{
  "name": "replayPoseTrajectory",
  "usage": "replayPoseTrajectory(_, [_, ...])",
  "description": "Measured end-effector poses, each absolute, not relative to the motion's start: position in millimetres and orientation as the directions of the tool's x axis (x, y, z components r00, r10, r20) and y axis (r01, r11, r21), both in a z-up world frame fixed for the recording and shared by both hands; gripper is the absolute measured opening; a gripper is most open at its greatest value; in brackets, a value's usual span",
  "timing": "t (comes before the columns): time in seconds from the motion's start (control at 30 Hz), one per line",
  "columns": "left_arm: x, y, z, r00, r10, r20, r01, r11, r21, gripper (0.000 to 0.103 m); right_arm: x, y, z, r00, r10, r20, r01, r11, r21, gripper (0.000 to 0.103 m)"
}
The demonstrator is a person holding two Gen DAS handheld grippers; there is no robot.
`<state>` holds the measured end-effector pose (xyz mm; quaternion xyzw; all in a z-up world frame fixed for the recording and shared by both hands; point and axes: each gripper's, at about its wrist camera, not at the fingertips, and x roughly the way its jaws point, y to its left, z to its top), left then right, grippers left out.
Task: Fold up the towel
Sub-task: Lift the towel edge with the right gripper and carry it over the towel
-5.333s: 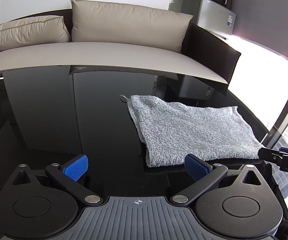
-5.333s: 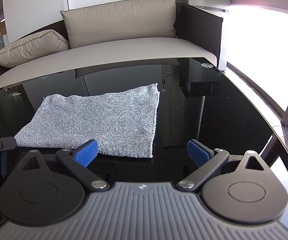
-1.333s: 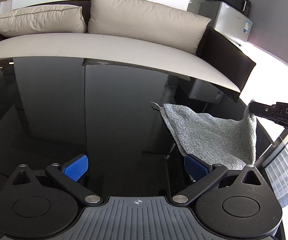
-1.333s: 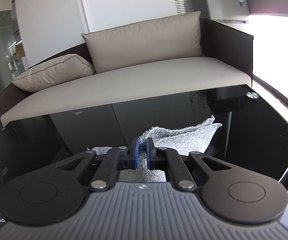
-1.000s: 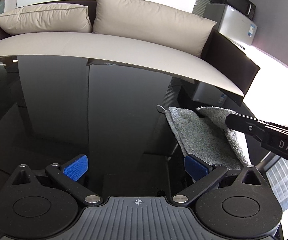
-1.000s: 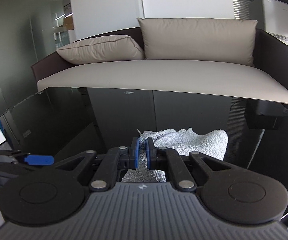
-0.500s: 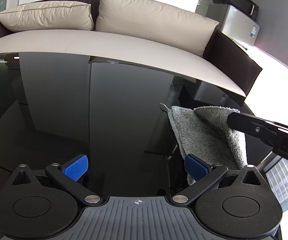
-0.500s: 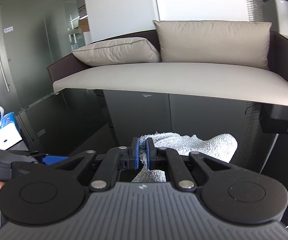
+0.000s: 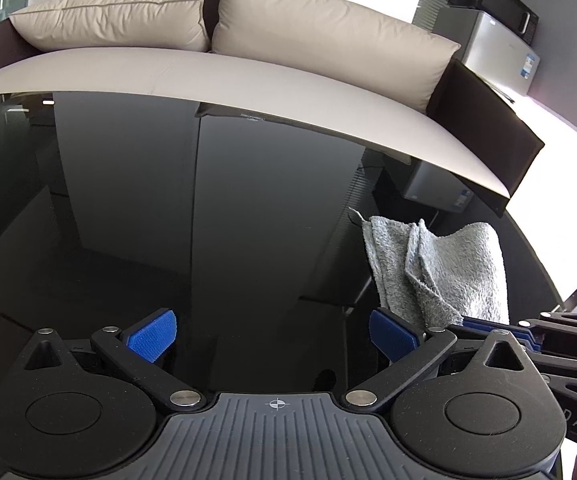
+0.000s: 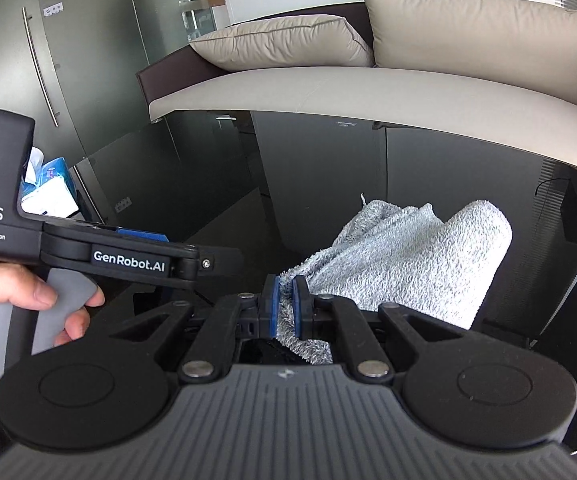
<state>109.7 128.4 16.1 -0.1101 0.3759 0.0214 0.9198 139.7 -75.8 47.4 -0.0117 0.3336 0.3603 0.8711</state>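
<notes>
Grey towel (image 10: pixel 408 264) doubled over on the black glass table (image 9: pixel 208 220), well short of the beige sofa (image 9: pixel 248 72). Right gripper (image 10: pixel 284 304) clamped on the towel's near edge. Left gripper (image 9: pixel 272 334) spread wide, empty, just left of the towel.

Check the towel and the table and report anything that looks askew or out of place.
The grey towel lies askew on the black glass table: its layers are bunched and rolled over rather than flat, with edges not lined up. That fits a fold in progress, since the right hand-held gripper is shut on one edge. No spill or damage shows.
</notes>
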Motion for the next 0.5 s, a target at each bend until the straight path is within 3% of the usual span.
replayPoseTrajectory(0.23, [112, 130, 16, 0.717, -0.050, -0.695, -0.122, 0.973, -0.196, 0.102, 137, -67, 31, 0.501, 0.573, -0.649, -0.646, 0.746, 0.161, 0.008])
replayPoseTrajectory(0.5, [114, 136, 19, 0.718, -0.051, -0.694, -0.132, 0.969, -0.208, 0.102, 136, -77, 37, 0.454, 0.617, -0.643, -0.657, 0.719, 0.226, 0.010])
